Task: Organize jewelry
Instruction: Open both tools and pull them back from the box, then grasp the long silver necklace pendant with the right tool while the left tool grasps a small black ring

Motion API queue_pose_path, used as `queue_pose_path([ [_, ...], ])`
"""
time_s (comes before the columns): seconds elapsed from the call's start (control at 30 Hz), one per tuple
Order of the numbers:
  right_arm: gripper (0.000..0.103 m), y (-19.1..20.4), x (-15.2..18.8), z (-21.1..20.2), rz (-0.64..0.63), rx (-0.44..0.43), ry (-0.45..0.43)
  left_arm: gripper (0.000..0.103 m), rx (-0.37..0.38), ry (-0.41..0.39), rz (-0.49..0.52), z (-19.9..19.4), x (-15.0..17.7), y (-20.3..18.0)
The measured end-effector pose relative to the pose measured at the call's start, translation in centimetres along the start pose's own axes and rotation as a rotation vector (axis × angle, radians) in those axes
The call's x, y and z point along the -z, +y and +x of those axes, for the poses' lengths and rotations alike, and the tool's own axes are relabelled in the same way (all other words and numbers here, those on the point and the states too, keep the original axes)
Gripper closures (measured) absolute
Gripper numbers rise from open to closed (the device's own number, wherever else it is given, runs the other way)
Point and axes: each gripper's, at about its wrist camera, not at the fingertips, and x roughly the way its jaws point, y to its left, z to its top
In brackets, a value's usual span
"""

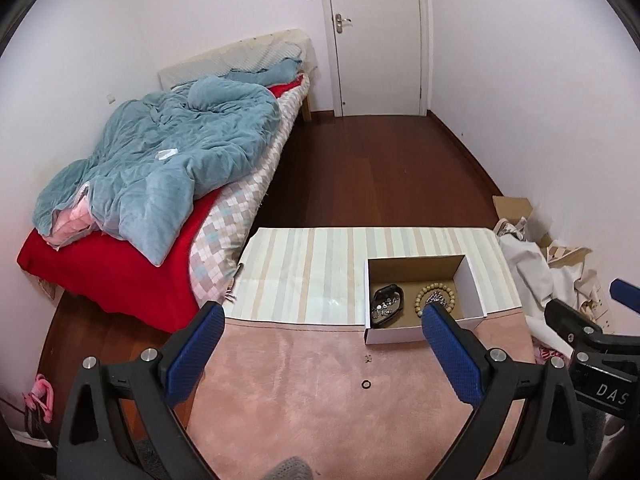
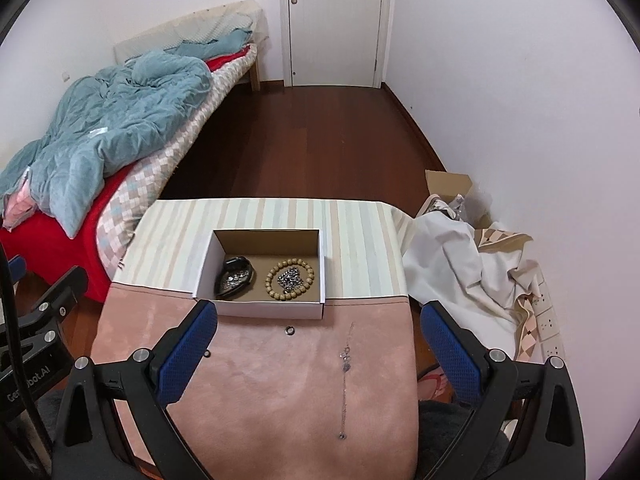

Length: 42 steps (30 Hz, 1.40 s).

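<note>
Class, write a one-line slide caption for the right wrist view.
Open right gripper over pink mat; chain and ring lie outside the jewelry box.

1. Table: near part covered in pink cloth, far part in striped cloth.
2. Open cardboard box sits across the seam between the cloths.
3. On the pink cloth: small dark ring just before the box; thin chain lying straight, right of it.

One open cardboard box holds three items: one black dish of small metal pieces, one wooden bead bracelet, and one metal chain inside the bracelet's ring. On the pink mat lie two small dark rings and one thin chain laid out straight.
</note>
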Motion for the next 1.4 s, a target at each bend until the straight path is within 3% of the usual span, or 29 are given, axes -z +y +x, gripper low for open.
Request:
queue_pose_path([
  [0.2, 0.000, -0.4, 1.0, -1.0, 0.023, -0.024, -0.001, 0.002, 0.000, -0.025, -0.034, -0.9, 1.0, 0.7],
  [0.37, 0.000, -3.1, 2.8, 0.6, 0.111, -0.052, 0.043, 0.002, -0.018, 0.030, -0.030, 0.8, 2.6, 0.9],
  [0.67, 0.002, -9.3, 10.1, 10.3, 0.252, -0.054, 0.326, 0.002, -0.157, 0.195, -0.003, 7.1, 7.8, 0.7],
  [0.73, 0.013, -9.1, 12.2, 12.1, 0.246, -0.065, 0.390, 0.002, -0.160, 0.242, 0.004, 8.4, 9.2, 0.5],
  [0.8, 0.031, -8.6, 14.7, 13.8, 0.230, -0.064, 0.459, 0.002, -0.155, 0.280, 0.015, 9.3, 10.4, 0.3],
  [0.87, 0.040, -8.2, 16.4, 14.7, 0.219, -0.066, 0.491, 0.002, -0.147, 0.317, 0.028, 10.2, 11.7, 0.0],
  [0.9, 0.047, -7.9, 17.2, 15.1, 0.211, -0.065, 0.501, 0.002, -0.143, 0.336, 0.035, 10.6, 12.3, -0.1],
  [1.03, 0.055, -7.1, 19.0, 16.3, 0.188, -0.059, 0.535, 0.002, -0.135, 0.384, 0.049, 11.3, 14.0, -0.4],
  [1.2, 0.093, -6.0, 19.1, 16.2, 0.119, -0.052, 0.515, 0.002, -0.139, 0.385, 0.047, 11.4, 14.3, -0.5],
  [1.4, 0.093, -6.3, 17.3, 14.2, 0.172, -0.107, 0.436, 0.002, -0.140, 0.369, 0.036, 11.2, 13.7, -0.1],
])
